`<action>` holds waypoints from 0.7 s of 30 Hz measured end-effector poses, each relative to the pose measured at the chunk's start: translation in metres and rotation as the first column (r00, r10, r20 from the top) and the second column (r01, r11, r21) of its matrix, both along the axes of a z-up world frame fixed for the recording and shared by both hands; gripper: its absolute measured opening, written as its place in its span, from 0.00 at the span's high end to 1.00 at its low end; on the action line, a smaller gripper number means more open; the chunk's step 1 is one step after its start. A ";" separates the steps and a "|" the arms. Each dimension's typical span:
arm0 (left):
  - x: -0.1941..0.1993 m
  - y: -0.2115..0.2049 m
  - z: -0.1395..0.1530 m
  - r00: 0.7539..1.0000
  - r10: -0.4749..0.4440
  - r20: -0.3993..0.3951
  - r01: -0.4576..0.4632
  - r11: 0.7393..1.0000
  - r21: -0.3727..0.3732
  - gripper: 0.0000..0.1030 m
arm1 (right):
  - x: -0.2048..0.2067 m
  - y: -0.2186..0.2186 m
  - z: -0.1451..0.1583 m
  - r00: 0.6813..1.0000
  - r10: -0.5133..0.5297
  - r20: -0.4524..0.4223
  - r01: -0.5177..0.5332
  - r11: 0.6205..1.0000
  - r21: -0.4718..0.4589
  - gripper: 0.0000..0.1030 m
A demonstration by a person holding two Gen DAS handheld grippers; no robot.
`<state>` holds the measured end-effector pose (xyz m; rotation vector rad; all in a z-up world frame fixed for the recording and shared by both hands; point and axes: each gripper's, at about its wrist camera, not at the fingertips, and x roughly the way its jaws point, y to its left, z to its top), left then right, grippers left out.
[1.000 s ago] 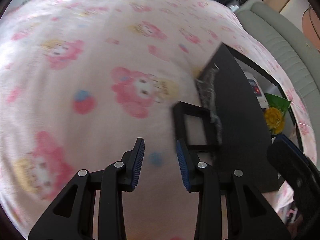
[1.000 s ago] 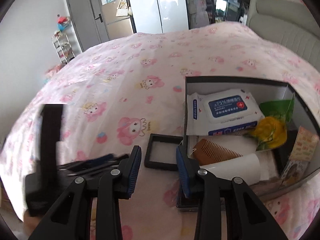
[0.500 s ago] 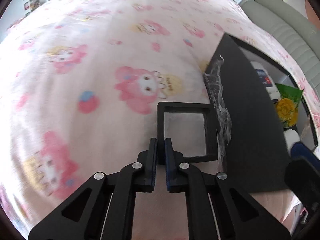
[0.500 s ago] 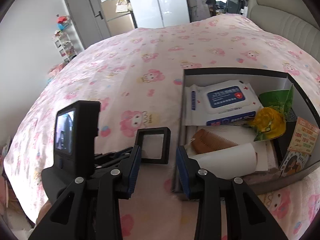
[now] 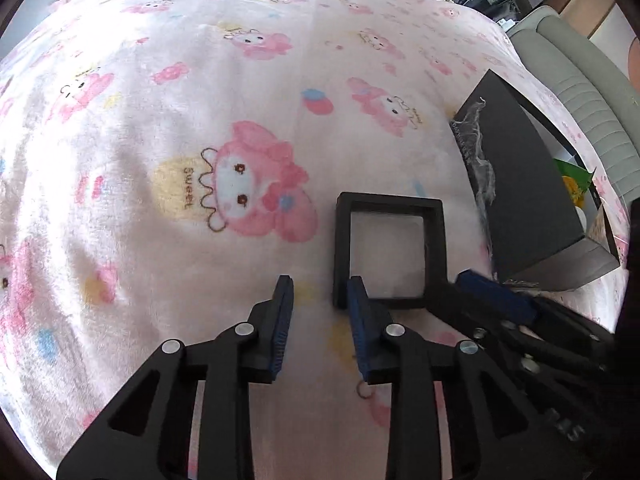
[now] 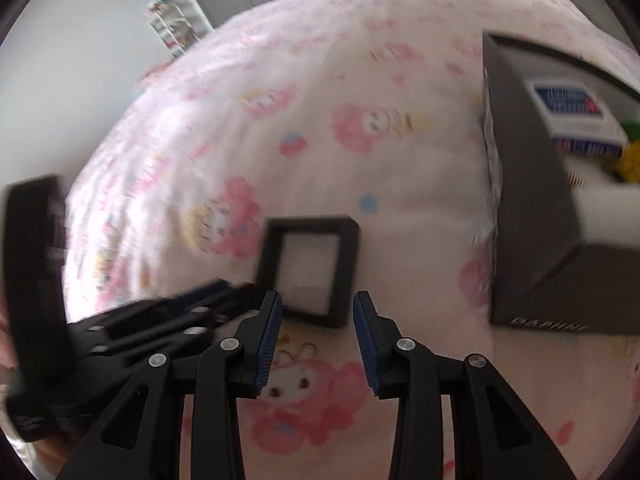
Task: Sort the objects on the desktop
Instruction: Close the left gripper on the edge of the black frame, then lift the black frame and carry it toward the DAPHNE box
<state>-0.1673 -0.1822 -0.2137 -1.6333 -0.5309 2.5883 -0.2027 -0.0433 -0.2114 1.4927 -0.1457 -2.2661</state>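
Observation:
A flat square black frame case with a clear window (image 5: 390,250) lies on the pink cartoon bedspread, beside a dark open storage box (image 5: 528,204). My left gripper (image 5: 320,290) is open, its right finger touching the frame's near left corner. My right gripper (image 6: 317,306) is open and empty just in front of the frame (image 6: 310,270); the right wrist view is blurred. The box (image 6: 532,208) holds a wet-wipes pack (image 6: 576,120) and a yellow item (image 6: 632,162).
The pink bedspread (image 5: 180,160) covers the whole surface. A grey padded headboard (image 5: 580,92) stands behind the box. A shelf rack (image 6: 172,28) and cabinets stand against the far wall. The other gripper shows at each view's edge.
My left gripper was shut at the frame's near edge and has opened and shifted left. The frame lies flat on the bedspread. My right gripper has swung down and left toward the frame.

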 end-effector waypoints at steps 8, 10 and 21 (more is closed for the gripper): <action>-0.003 0.021 0.008 0.998 -0.062 -0.015 0.063 0.998 0.021 0.80 | -0.019 0.016 -0.007 0.999 0.006 0.048 -0.001 0.994 -0.110 0.84; 0.007 0.028 0.020 0.996 -0.079 -0.029 0.080 0.996 0.040 0.80 | -0.007 0.021 0.006 1.000 0.007 0.017 -0.006 0.996 -0.094 0.84; 0.084 0.111 0.032 0.964 -0.265 0.024 0.263 0.963 0.057 0.80 | 0.098 0.094 0.021 0.999 -0.023 0.040 0.022 1.000 0.013 0.83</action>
